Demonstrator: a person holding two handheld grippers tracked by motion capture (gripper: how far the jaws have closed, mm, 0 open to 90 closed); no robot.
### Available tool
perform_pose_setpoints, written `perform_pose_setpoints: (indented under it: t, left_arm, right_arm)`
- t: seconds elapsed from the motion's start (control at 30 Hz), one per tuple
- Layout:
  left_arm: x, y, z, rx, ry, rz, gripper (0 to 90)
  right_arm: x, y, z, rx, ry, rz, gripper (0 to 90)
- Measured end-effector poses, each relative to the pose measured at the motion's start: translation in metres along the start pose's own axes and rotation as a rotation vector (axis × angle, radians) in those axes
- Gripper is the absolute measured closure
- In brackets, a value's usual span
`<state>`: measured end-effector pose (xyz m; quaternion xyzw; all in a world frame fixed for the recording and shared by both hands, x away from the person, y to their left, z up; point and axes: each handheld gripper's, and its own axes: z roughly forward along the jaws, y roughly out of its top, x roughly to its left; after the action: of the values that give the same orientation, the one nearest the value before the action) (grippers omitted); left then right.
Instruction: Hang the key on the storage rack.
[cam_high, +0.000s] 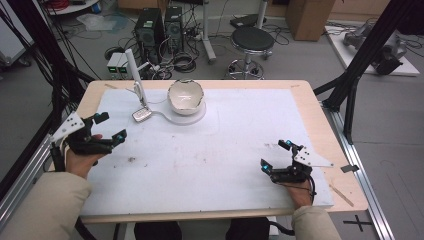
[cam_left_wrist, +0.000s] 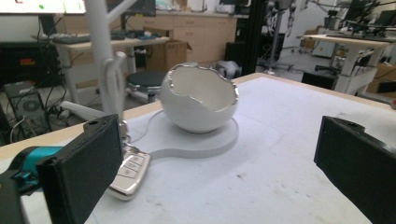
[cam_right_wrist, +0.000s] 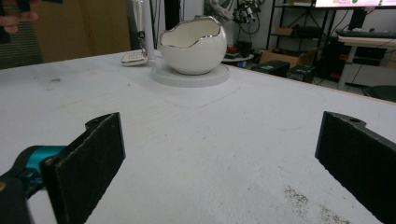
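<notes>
Lying just ahead of the open left gripper (cam_high: 109, 126), the car key fob (cam_left_wrist: 129, 171) probably points lengthwise away; the open right gripper (cam_high: 275, 154) sits well apart.

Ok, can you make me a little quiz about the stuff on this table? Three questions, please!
1. True or false: the white bowl shaped like a cracked eggshell sits on a round white base.
2. What lies on the table beside the white stand: A) a spoon, B) a car key, C) a cup?
3. Which is nearer the key: the left gripper or the right gripper?

Key: 1 true. 2 B. 3 the left gripper.
</notes>
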<state>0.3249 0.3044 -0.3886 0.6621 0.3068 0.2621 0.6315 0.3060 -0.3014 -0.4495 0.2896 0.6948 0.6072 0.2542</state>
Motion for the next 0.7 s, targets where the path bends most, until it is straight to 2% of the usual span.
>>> perform_pose_setpoints:
  t: [0.2, 0.27, 0.33, 0.5, 0.57, 0.6, 0.7]
  left_arm:
    - [-0.015, -0.027, -0.012, 0.008, 0.007, 0.002, 1.7]
    - [-0.019, -0.037, -0.016, 0.002, 0.017, 0.001, 1.7]
    - [-0.022, -0.048, -0.02, -0.007, 0.025, 0.008, 1.7]
    - [-0.025, -0.065, -0.028, -0.02, 0.054, -0.025, 1.7]
    - [-0.027, -0.066, -0.03, -0.044, 0.061, -0.014, 1.7]
    - [-0.027, -0.066, -0.03, -0.038, 0.063, -0.009, 1.7]
    - [-0.033, -0.067, -0.032, -0.057, 0.077, 0.038, 1.7]
  right_arm:
    - [0.0, -0.001, -0.002, -0.023, -0.003, -0.008, 0.6]
    - [0.001, -0.001, -0.003, -0.022, -0.002, 0.003, 0.6]
    - [0.0, -0.001, -0.003, -0.028, -0.002, -0.005, 0.6]
    - [0.001, -0.002, -0.003, -0.035, -0.004, -0.007, 0.6]
    - [0.002, -0.002, -0.004, -0.043, -0.011, -0.006, 0.6]
    - [0.002, -0.002, -0.005, -0.048, -0.011, -0.006, 0.6]
    - [0.002, -0.003, -0.005, -0.055, -0.01, -0.01, 0.6]
